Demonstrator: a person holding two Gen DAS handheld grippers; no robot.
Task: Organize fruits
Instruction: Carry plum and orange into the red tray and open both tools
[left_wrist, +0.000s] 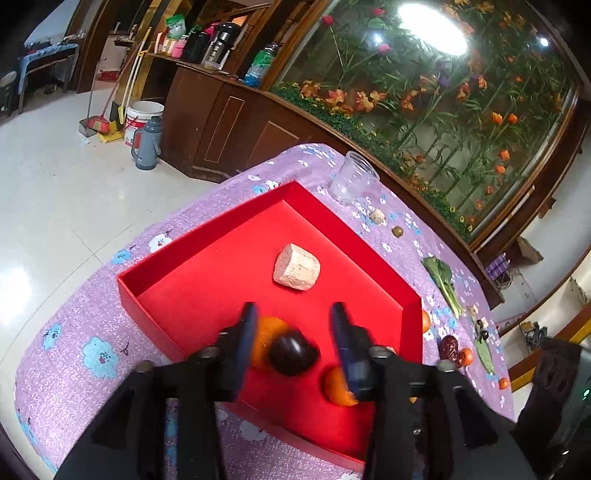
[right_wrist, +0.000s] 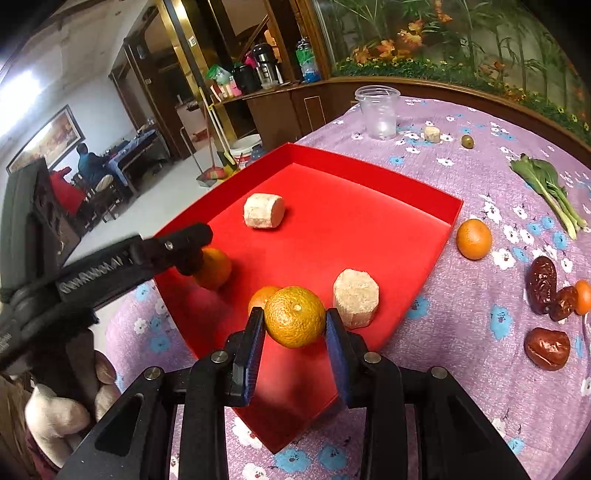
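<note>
Right wrist view: we hold a dimpled mandarin (right_wrist: 294, 316) pinched between the right gripper (right_wrist: 294, 325) pads, low centre, over the red cardboard tray (right_wrist: 369, 229). Left gripper (left_wrist: 293, 325) fingers stand apart; a glossy dark jujube (left_wrist: 291, 352), blurred, sits loose between them above the tray floor. We judge placing is under way; next, lower and release the mandarin. Wrinkled red dates (right_wrist: 546, 347) wait at right on the purple cloth (right_wrist: 461, 332).

Black hand-held gripper (right_wrist: 295, 325), blue ribbed pads (right_wrist: 255, 350) (silver screws)
</note>
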